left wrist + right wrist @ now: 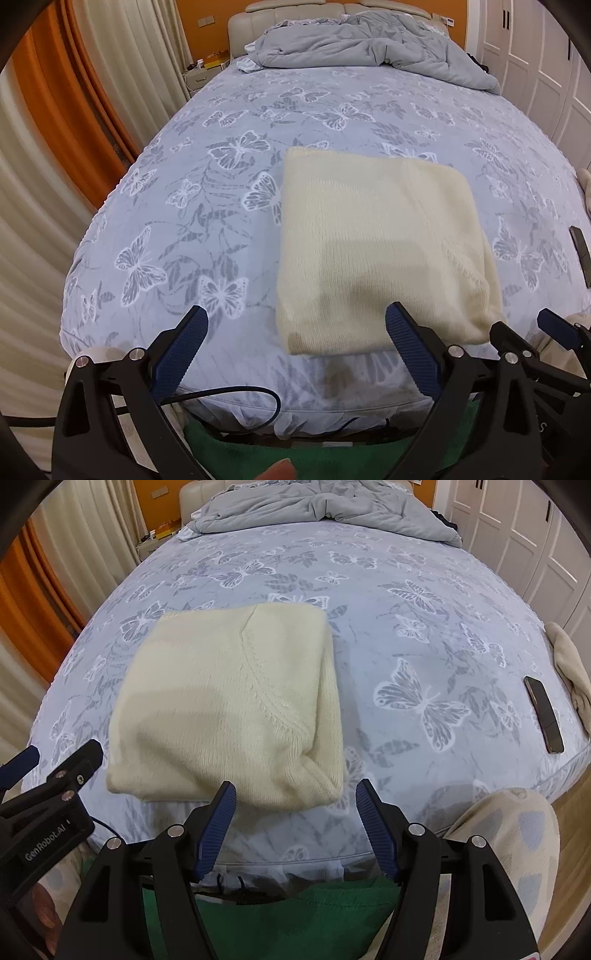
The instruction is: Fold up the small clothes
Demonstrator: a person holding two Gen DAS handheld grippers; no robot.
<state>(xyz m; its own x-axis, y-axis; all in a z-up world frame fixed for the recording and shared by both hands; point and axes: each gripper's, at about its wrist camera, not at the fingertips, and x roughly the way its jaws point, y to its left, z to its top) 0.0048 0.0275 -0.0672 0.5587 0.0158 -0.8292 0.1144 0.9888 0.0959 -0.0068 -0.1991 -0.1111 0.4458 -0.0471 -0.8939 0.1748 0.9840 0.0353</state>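
Right wrist view: cream knit sweater [229,705], apparently folded square; both grippers' fingers [221,823] spread wide, empty.

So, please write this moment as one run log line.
sweater: folded, flat on bed | left hand-held gripper: open, empty | right hand-held gripper: open, empty | phone: right bed edge

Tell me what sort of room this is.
A bedroom, quite plainly. A large bed with a butterfly-print sheet fills the view, a rumpled grey duvet lies by the padded headboard, and a folded cream sweater rests near the foot.
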